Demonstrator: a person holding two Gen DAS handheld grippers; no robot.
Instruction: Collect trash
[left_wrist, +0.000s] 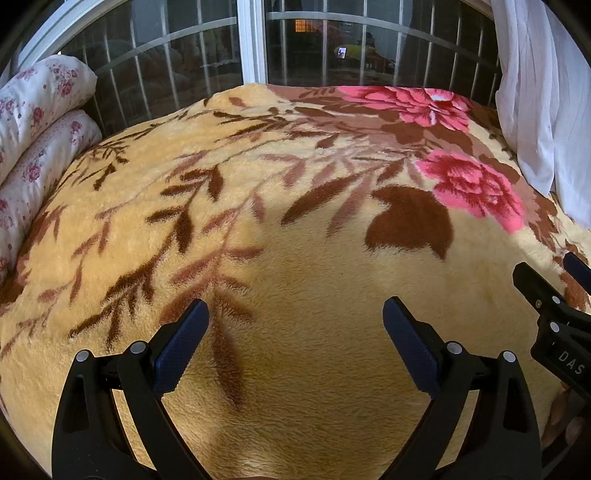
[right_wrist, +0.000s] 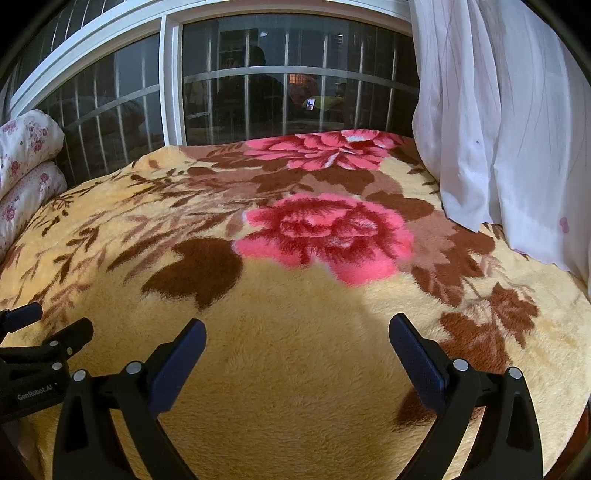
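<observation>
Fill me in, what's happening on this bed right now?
A person holds both grippers side by side over a yellow floral blanket. The left gripper and the right gripper are both open and hold nothing. No trash shows on the blanket in either view. Floral pillows are stacked at the left by the barred window; a white curtain hangs at the right.

Ahead of both gaping grippers the blanket (left_wrist: 295, 229) lies bare; pillows (left_wrist: 37, 122) crowd left, curtain (right_wrist: 509, 129) right, window bars (right_wrist: 258, 99) beyond.
</observation>
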